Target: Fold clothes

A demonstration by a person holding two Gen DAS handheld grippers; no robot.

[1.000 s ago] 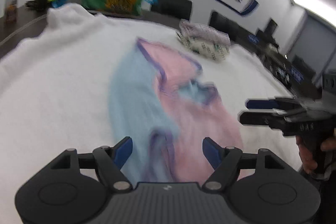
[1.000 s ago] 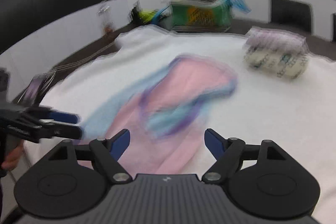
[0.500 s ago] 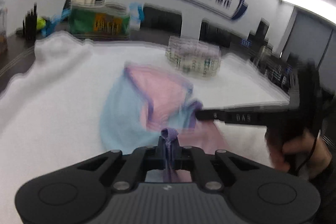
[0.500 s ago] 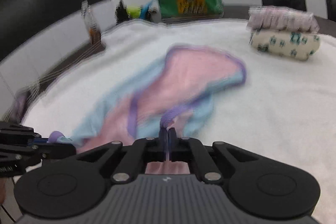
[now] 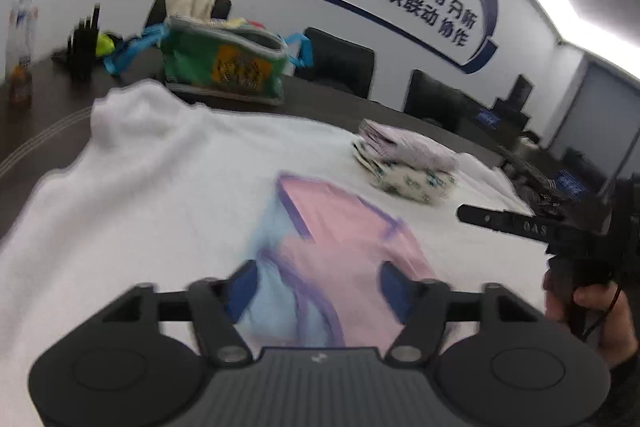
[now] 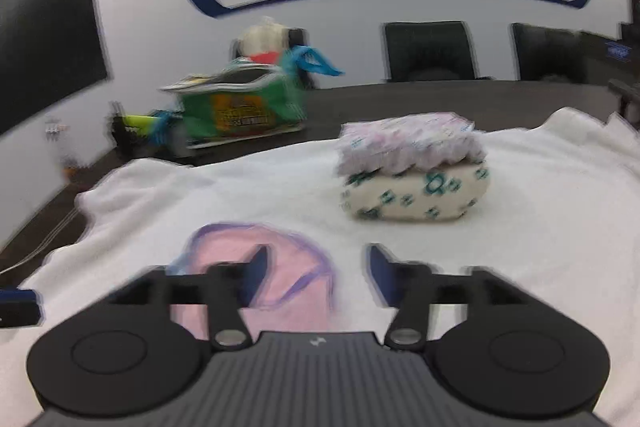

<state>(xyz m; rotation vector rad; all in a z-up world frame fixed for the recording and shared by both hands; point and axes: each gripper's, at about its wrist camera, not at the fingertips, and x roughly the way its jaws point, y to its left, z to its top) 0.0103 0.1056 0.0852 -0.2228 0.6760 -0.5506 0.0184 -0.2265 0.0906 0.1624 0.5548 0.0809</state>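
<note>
The pink and blue garment [image 5: 344, 247] was laid on the white cloth [image 5: 152, 187] that covered the tabletop, near its front edge, already folded over once. The jaws of the left gripper [image 5: 316, 285] and of the right gripper [image 6: 316, 271] had just been opened and stood apart, with nothing clamped between them. Two folded pieces [image 6: 412, 175] were stacked toward the far right corner of the cloth, so part of the work was judged done. Further folds and the stacking of this garment were judged to remain.
</note>
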